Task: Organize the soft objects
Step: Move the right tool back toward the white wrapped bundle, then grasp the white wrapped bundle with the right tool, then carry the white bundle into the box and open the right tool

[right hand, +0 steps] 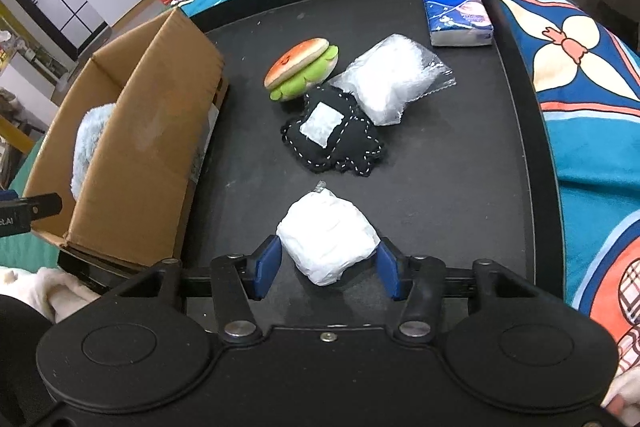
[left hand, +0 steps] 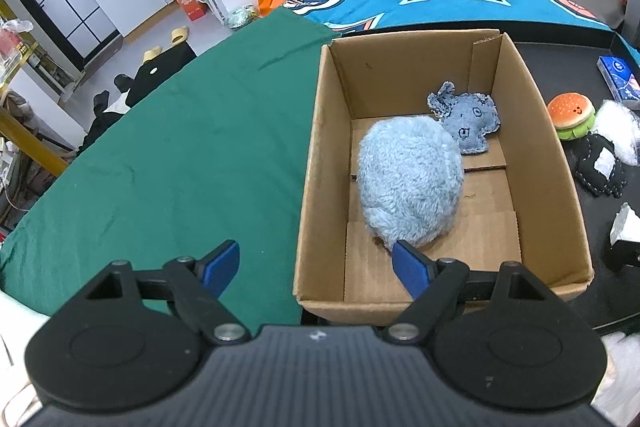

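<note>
Grip step: right gripper point(right hand: 328, 265) fingers pinching white wrapped bundle point(right hand: 328, 239), bundle between both pads on black counter point(right hand: 460, 163). Squeeze gently, lift straight, clear cardboard box point(right hand: 132, 155) wall leftward. Left gripper point(left hand: 316, 267) fingers spread, empty.

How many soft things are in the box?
2: a fluffy blue ball in the middle of the box, and a denim toy behind it at the far end. Smaller ones may hide underneath.
</note>
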### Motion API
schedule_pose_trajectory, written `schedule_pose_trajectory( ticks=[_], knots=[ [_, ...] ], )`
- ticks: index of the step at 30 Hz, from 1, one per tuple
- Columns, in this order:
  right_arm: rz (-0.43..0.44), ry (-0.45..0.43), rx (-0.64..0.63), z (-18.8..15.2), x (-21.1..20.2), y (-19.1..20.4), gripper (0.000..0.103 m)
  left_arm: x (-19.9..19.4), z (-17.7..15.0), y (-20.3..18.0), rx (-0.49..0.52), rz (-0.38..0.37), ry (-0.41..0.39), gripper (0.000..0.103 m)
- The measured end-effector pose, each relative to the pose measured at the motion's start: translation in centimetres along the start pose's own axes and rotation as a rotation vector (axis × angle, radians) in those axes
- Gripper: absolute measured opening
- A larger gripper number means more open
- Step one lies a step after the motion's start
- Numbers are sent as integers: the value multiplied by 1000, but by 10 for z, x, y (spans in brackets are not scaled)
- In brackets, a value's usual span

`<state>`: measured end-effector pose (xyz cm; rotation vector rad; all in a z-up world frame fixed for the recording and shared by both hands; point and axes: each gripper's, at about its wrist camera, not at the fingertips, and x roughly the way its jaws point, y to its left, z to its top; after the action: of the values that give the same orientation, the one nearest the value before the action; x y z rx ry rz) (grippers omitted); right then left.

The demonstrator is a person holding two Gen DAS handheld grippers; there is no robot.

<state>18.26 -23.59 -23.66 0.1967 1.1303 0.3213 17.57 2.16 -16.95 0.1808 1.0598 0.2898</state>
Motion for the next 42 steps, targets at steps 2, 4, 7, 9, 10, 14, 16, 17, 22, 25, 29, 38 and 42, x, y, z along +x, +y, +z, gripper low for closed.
schedule_pose_trajectory(
  ticks=[2,4,7,9,10,14,16,17,22,25,29,38,42],
  knots=[
    [0,-4,3,1,-3,0,50,0,0,1,-7,-4,0,82],
    [-5,-13,0,3,-6,0,50,-1,0,2,-11,-13,-3,82],
    [-11,-20,21,5,-11,-3,50,-3,-1,4,-18,-24,-7,82],
    [-17,-25,27,6,-14,-5,50,-4,-1,7,-27,-30,-10,82],
    [-19,-28,29,6,-16,-6,50,-4,-1,8,-32,-34,-12,82],
    [-31,-43,22,9,-23,-4,50,-6,-2,11,-43,-44,-20,82],
    [-36,-50,19,12,-27,-2,50,-6,-2,11,-46,-49,-23,82],
    [-38,-55,18,13,-28,-2,50,-7,-2,12,-50,-53,-26,82],
    [-43,-83,7,22,-38,4,50,-8,-3,16,-63,-67,-33,82],
    [-47,-98,-1,27,-43,9,50,-9,-3,18,-71,-73,-37,82],
    [-55,-112,-17,33,-50,17,50,-9,-4,21,-89,-81,-40,82],
    [-70,-134,-38,44,-60,34,50,-7,1,37,-155,-146,-18,82],
    [-67,-153,-61,50,-67,47,50,-9,2,37,-137,-158,-11,82]
  ],
)
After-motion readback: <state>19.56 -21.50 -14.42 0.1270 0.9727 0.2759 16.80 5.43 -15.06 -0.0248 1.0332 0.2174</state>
